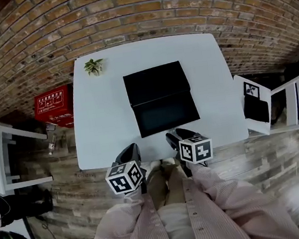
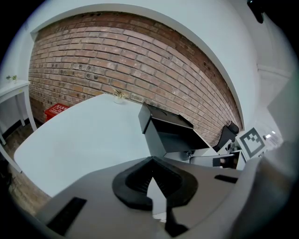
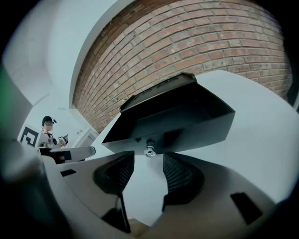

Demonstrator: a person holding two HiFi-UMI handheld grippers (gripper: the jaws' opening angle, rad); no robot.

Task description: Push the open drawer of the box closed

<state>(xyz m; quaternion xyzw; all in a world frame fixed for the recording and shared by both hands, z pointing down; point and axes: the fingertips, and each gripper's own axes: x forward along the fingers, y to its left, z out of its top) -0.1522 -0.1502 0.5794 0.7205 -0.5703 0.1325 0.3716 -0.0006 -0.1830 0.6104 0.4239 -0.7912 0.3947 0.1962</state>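
Note:
A black box (image 1: 154,82) sits mid-table on the white table (image 1: 106,122), its drawer (image 1: 166,114) pulled out toward me. In the right gripper view the drawer front (image 3: 187,123) fills the middle, and its small metal knob (image 3: 150,151) hangs just beyond the gap of my right gripper (image 3: 148,163), which is open and holds nothing. The right gripper (image 1: 173,137) hovers at the table's near edge, just short of the drawer. My left gripper (image 1: 131,149) is to its left at the same edge. Its fingertips meet, shut on nothing (image 2: 150,161), and the box (image 2: 161,119) lies ahead to the right.
A small potted plant (image 1: 94,66) stands at the table's far left corner. On the floor are a red box (image 1: 53,105) at left, a white side table (image 1: 0,159) further left, and a white chair (image 1: 296,101) at right. A person (image 3: 46,133) stands far off.

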